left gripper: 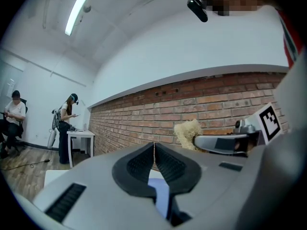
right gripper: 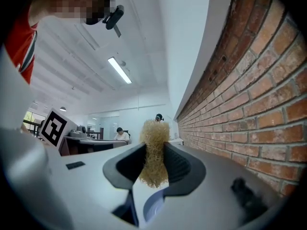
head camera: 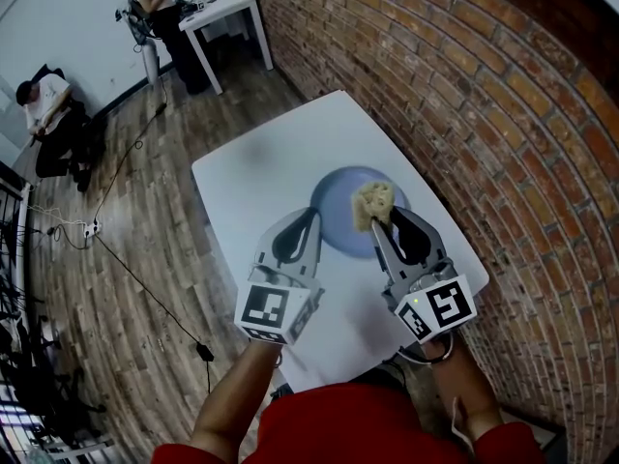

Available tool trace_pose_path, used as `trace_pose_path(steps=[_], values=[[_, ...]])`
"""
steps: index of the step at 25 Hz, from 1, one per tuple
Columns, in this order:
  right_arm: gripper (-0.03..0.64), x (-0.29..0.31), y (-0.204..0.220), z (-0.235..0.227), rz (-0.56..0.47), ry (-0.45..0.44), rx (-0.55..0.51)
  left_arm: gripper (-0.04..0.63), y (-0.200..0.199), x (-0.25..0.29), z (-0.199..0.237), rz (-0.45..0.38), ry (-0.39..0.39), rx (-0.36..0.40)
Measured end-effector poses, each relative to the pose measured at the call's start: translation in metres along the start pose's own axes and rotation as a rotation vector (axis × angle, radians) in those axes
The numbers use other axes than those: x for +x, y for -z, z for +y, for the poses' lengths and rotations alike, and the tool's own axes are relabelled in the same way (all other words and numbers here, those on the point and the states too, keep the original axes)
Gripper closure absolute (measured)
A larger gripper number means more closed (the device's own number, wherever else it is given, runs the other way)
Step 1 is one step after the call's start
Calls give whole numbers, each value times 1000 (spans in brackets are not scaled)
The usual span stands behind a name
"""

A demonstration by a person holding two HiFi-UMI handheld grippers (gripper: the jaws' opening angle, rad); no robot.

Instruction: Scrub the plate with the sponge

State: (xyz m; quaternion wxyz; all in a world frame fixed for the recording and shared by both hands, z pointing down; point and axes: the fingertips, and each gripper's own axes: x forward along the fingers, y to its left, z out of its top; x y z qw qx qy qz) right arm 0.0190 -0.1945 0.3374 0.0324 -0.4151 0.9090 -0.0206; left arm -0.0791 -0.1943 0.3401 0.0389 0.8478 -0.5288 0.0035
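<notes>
A round blue plate (head camera: 337, 222) lies on the white table (head camera: 253, 177), near its right side. My right gripper (head camera: 379, 222) hangs over the plate, shut on a tan fibrous sponge (head camera: 372, 202) that sticks out past its tips. In the right gripper view the sponge (right gripper: 154, 150) is pinched between the black pads, with a sliver of the plate (right gripper: 154, 208) below. My left gripper (head camera: 312, 213) is held beside it at the plate's left edge, its jaws shut with nothing between them (left gripper: 154, 145). The left gripper view also catches the sponge (left gripper: 188, 132) to its right.
A brick wall (head camera: 503, 133) runs close along the table's right side. Wooden floor lies to the left, with a cable (head camera: 145, 288) across it. A small white desk (head camera: 224, 13) stands far back, with one person beside it and another (head camera: 44, 104) seated at far left.
</notes>
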Motion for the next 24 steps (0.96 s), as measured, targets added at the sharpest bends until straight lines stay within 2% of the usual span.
trace_pose_path(steps=[24], values=[[499,-6,-4,6,3,-13,-18,577,4,-5,-3,0,-10,-24]])
